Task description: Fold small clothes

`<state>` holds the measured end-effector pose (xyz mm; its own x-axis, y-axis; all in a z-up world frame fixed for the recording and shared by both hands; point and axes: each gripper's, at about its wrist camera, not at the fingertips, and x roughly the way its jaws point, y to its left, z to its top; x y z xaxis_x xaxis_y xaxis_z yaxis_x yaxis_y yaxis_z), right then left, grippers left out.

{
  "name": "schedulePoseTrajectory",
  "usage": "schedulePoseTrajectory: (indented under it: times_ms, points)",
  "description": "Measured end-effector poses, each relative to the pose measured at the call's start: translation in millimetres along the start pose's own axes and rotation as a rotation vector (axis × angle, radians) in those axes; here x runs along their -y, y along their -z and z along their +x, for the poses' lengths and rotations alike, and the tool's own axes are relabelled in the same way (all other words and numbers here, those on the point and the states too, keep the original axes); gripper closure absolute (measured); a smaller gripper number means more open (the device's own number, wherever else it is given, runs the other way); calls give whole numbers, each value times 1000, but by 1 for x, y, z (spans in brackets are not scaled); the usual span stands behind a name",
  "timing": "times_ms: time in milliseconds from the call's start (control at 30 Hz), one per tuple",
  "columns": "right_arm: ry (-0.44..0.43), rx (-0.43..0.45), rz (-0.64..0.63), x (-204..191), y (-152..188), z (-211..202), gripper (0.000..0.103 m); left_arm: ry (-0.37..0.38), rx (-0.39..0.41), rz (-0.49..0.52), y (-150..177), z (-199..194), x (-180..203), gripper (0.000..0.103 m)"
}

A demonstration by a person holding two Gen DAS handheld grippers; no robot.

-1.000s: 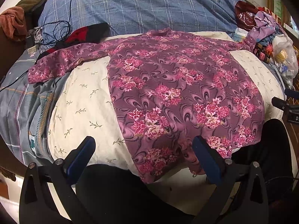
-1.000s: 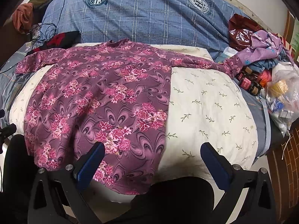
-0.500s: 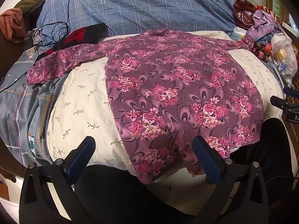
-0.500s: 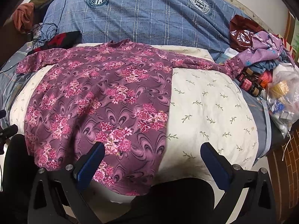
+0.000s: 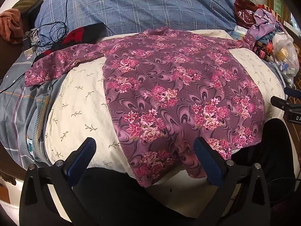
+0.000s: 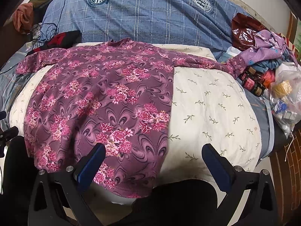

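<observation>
Bedding fills both views: a cream leaf-print quilt [image 5: 79,101] under a flat-spread purple floral top [image 5: 178,94], blue plaid cover [image 6: 150,17] at the far side.

Largest first: the top lies collar far, hem near, long axis running near to far, hem draped over the near edge of the quilt; sleeves stretch out left and right, the right cuff reaching the clutter of jars [image 6: 252,81] and bags. Left gripper [image 5: 144,160] hovers at the near edge, jaws wide apart, nothing held, straddling the hem's left part. Right gripper [image 6: 153,167] likewise spread and empty, its left finger over the hem's right part. Judgement: both stand about equally near the hem; no fold yet made.
</observation>
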<state>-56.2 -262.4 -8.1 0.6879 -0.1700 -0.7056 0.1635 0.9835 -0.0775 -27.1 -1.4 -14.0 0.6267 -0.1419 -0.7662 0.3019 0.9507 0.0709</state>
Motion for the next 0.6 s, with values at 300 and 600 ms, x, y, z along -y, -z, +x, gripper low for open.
schedulePoseTrajectory:
  times_ms: [300, 600]
  points:
    - [-68, -35, 140, 33, 2, 15, 2, 21, -66, -210, -12, 17, -55, 0]
    - [-205, -135, 311, 61, 22, 53, 13, 182, -278, -387, -1, 68, -88, 0]
